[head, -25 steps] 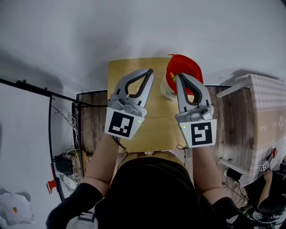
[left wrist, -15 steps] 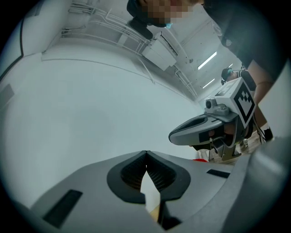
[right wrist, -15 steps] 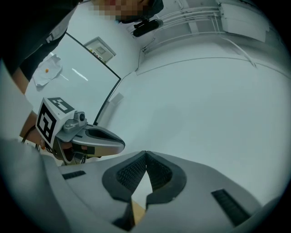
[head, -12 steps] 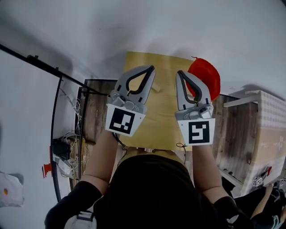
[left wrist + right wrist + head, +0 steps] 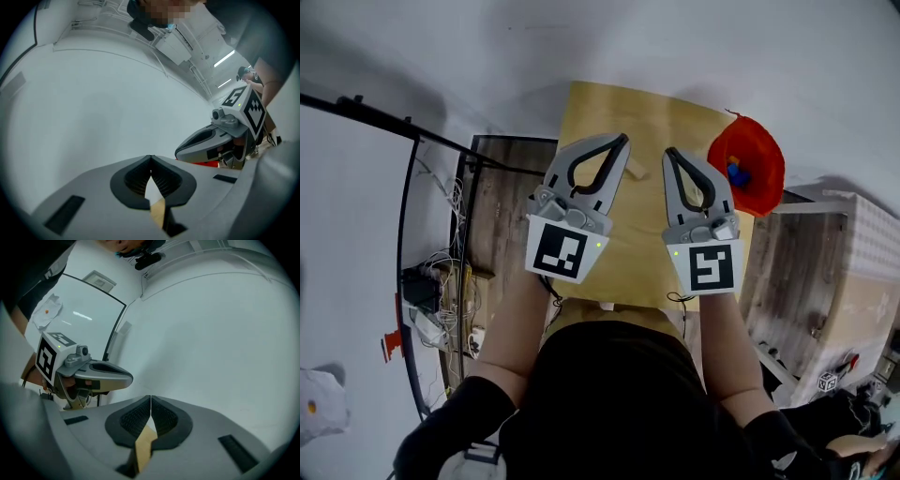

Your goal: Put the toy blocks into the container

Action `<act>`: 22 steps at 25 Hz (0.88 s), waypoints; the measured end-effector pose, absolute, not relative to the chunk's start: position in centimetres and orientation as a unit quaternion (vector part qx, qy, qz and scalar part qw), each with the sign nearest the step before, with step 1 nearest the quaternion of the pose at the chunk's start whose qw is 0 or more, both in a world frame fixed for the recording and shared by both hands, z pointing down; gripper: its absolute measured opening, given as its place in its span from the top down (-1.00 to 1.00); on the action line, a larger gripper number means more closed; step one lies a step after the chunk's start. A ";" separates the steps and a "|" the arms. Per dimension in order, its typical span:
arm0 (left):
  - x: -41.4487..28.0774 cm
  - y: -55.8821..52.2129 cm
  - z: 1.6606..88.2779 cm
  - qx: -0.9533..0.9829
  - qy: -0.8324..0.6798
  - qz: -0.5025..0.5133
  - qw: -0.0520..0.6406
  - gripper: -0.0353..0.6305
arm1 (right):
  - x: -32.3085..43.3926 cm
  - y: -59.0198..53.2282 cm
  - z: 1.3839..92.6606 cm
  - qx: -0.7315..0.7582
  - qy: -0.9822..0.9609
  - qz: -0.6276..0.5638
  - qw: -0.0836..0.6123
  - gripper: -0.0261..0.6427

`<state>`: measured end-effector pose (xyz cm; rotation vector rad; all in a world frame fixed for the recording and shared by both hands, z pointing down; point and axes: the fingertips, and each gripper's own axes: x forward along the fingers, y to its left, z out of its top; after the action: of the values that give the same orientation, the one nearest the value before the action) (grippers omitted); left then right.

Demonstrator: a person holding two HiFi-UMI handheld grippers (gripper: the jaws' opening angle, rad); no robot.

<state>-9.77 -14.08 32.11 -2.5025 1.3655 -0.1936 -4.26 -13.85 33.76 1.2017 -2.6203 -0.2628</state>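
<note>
Two tools hang side by side over one wooden table [image 5: 600, 108]. The left hand-held gripper [image 5: 622, 142] and the right hand-held gripper [image 5: 668, 153] each have their jaws pressed together with nothing between them. One red container [image 5: 757, 141] sits at the upper right with toy blocks [image 5: 734, 172] inside, too small to count.

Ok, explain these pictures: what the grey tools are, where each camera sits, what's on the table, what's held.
A person holds two hand-operated grippers; there is no robot arm. The head view comes from a camera on the person's head, looking down on the left gripper, the right gripper and a wooden table. The other two views come from cameras riding on each gripper, looking along its jaws. At the table's right side sits a red container with a blue toy block inside. Both pairs of jaws are closed and hold nothing.
</note>
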 end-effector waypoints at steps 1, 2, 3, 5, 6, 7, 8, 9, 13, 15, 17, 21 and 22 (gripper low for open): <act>-9.9 -14.3 32.7 -0.867 0.474 -0.071 0.136 0.86 | -4.6 -14.2 34.8 0.403 -0.902 -0.080 0.133 0.83; -10.0 -14.5 33.3 -0.867 0.474 -0.074 0.131 0.86 | -4.9 -14.5 36.1 0.392 -0.906 -0.067 0.143 0.83; -10.1 -14.7 33.9 -0.868 0.475 -0.078 0.125 0.86 | -5.3 -14.8 37.6 0.379 -0.911 -0.055 0.152 0.83; -10.3 -14.9 34.9 -0.869 0.474 -0.084 0.115 0.86 | -6.1 -15.1 40.9 0.349 -0.921 -0.027 0.173 0.79; -10.4 -15.0 35.4 -0.869 0.474 -0.086 0.111 0.86 | -6.4 -15.2 42.8 0.334 -0.924 -0.010 0.187 0.64; -10.5 -15.1 35.8 -0.870 0.474 -0.088 0.108 0.86 | -6.7 -15.3 44.7 0.322 -0.925 0.006 0.201 0.43; -10.6 -15.1 36.2 -0.870 0.474 -0.089 0.104 0.86 | -6.9 -15.4 46.5 0.313 -0.924 0.020 0.217 0.40; -10.7 -15.2 36.6 -0.870 0.474 -0.090 0.100 0.86 | -7.0 -15.6 48.3 0.307 -0.922 0.029 0.234 0.38; -10.6 -15.5 37.8 -0.873 0.469 -0.096 0.089 0.86 | -6.8 -16.3 54.6 0.285 -0.909 0.069 0.297 0.33; -10.6 -15.5 38.3 -0.875 0.466 -0.098 0.087 0.86 | -6.8 -16.4 57.5 0.271 -0.902 0.107 0.319 0.26; -10.9 -15.6 38.7 -0.876 0.465 -0.102 0.084 0.86 | -6.7 -16.7 60.0 0.260 -0.893 0.133 0.342 0.22; -11.5 -15.8 39.1 -0.874 0.467 -0.105 0.081 0.86 | -6.5 -16.9 63.2 0.242 -0.881 0.156 0.377 0.20; -11.6 -15.8 39.2 -0.874 0.468 -0.104 0.080 0.86 | -6.6 -16.9 63.7 0.239 -0.879 0.157 0.382 0.20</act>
<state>-11.65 -15.83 39.22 -2.6140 1.4008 -0.3111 -6.56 -16.89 63.72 0.6092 -2.2409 0.4015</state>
